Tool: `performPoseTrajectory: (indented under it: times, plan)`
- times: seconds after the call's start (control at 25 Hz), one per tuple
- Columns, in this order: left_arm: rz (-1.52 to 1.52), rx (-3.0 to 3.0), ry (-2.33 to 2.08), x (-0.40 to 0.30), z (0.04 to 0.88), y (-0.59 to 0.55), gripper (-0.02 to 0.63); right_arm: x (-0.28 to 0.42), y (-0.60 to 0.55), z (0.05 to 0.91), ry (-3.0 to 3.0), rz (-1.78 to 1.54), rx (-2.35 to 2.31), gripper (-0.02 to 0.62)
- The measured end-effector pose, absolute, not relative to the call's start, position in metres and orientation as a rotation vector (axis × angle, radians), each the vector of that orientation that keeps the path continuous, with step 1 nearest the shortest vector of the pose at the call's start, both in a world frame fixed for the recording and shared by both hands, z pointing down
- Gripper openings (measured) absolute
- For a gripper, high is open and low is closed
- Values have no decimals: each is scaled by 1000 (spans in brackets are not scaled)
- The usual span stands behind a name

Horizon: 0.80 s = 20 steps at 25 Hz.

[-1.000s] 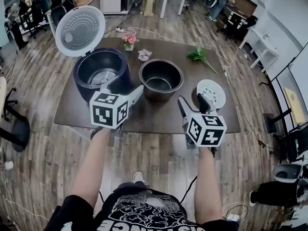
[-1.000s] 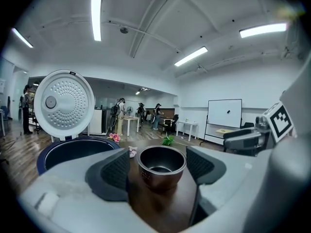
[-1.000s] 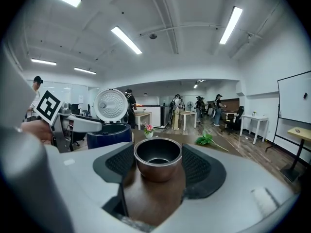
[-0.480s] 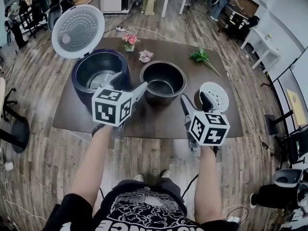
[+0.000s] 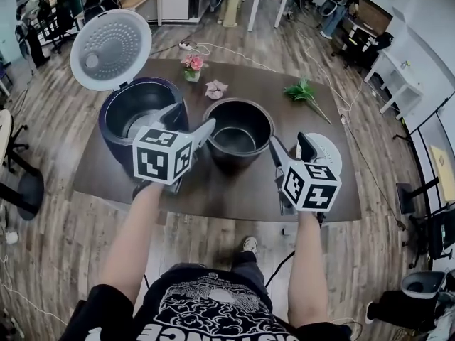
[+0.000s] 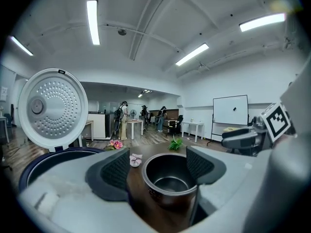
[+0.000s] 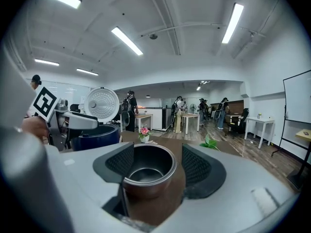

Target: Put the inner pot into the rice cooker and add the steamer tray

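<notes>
My left tool and right tool both hover with jaws wide apart, holding nothing, one at each side of the inner pot. The pot stands on the table beside the open rice cooker. The steamer tray lies just past my right tool.

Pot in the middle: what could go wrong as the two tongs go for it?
The inner pot has a thin rim; the open left tongs and right tongs might grip unevenly, so it could tilt or slip. The raised lid of the rice cooker stands close by; a swing might knock it. The steamer tray beside the right tongs could get nudged.
</notes>
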<state>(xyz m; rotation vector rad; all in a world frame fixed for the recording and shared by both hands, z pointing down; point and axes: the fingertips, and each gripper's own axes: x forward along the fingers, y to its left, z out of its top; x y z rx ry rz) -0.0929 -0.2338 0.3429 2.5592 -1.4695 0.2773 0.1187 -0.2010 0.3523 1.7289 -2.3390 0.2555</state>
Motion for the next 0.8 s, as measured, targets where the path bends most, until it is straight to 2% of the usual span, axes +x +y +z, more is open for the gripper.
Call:
performPoseTrajectory:
  times: [0.8]
  plan:
    - [306,2268,-1765,-79,354,-290,367,146,-321,361,-2495,290,1388,298]
